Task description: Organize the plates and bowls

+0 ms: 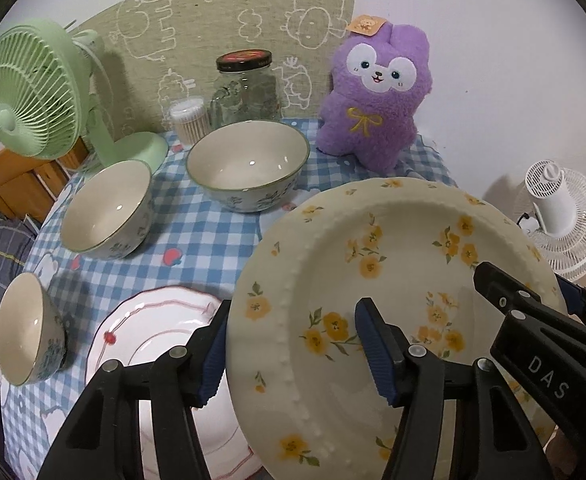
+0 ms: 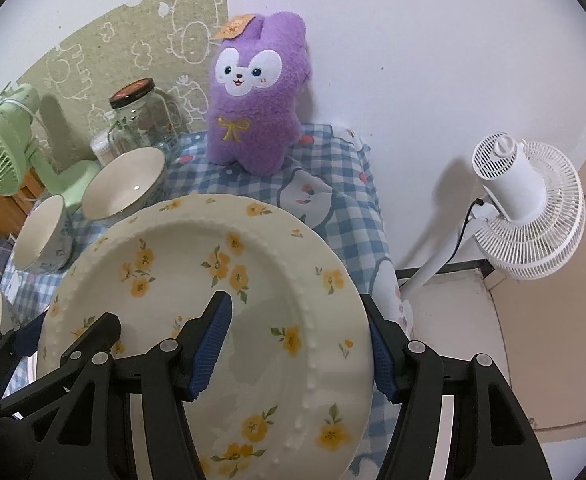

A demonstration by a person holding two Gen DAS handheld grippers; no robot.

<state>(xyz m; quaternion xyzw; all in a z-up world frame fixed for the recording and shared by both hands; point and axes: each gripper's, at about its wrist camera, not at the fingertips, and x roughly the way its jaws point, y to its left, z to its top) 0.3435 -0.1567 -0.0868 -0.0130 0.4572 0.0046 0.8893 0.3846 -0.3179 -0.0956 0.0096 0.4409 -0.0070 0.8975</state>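
Note:
A cream plate with yellow flowers [image 1: 393, 240] [image 2: 181, 248] is held up, tilted, above the checked tablecloth [image 1: 197, 240]. My left gripper [image 1: 295, 352] is shut on its left rim, one finger outside and one on the plate's face. My right gripper [image 2: 297, 348] is shut on the right rim the same way; its fingers [image 1: 505, 292] also show in the left wrist view. Under the left side lies a white plate with pink lines [image 1: 161, 332]. A large floral bowl [image 1: 249, 160], a medium bowl [image 1: 105, 208] and a small bowl [image 1: 25, 328] stand on the cloth.
At the back stand a green desk fan [image 1: 33, 88], a glass jar with a black lid [image 1: 247, 88], a tub of cotton swabs [image 1: 189, 116] and a purple plush toy [image 1: 377, 92]. A white floor fan [image 2: 525, 208] stands off the table's right edge.

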